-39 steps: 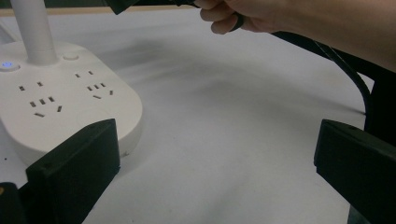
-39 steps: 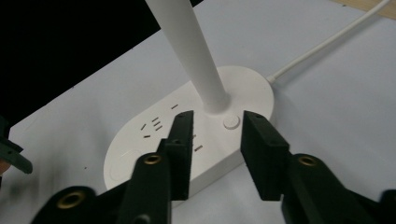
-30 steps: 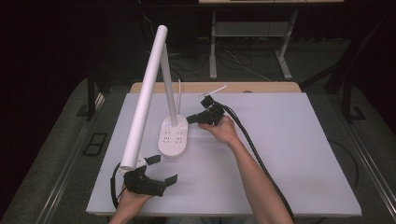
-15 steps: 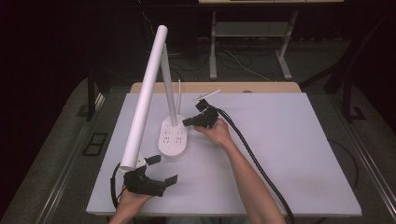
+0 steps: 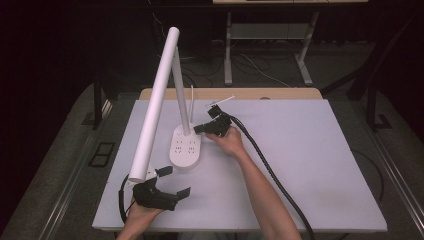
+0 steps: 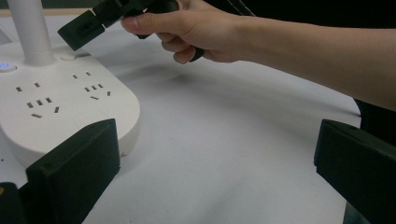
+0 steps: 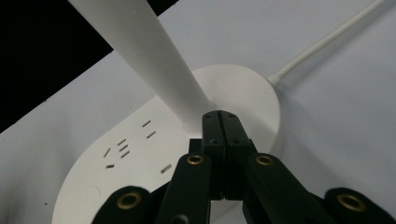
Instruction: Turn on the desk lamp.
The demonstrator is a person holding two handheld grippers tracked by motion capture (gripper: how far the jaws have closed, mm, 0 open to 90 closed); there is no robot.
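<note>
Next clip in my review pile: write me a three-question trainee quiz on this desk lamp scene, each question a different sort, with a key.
1. True or false: the right tool is shut, its tip at the foot of the lamp stem.
2. The left tool is: A) open, holding nothing; B) shut on the lamp head; C) shut on the cord.
3. Fill in: the lamp base has power ____ on top.

Key: 1 true; 2 A; 3 sockets.
</note>
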